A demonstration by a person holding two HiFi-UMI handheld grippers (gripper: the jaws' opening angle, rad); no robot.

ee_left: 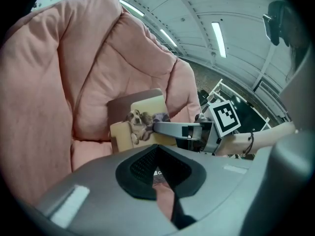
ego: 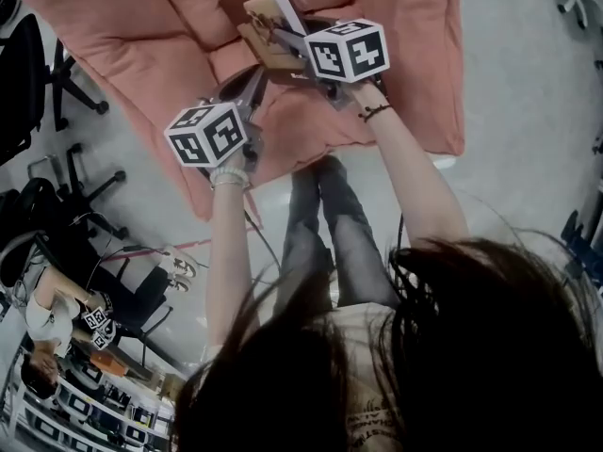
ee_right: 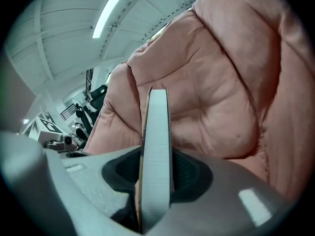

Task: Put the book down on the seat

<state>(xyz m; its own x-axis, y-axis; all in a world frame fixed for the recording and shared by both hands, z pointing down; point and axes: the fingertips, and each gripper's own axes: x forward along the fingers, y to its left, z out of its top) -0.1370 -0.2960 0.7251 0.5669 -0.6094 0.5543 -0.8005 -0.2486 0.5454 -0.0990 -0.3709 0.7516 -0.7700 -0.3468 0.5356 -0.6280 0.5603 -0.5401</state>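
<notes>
A thin book with a dog on its cover is held upright over the pink padded seat. My right gripper is shut on it. In the right gripper view the book's page edge stands between the jaws, with the seat cushion behind. In the left gripper view the dog cover faces me, and one right finger lies across it. My left gripper hangs near the seat's front edge, left of the book, with its jaws together and nothing in them.
Black office chairs stand on the grey floor left of the seat. Another person sits at the lower left beside shelves. The holder's legs stand just in front of the seat.
</notes>
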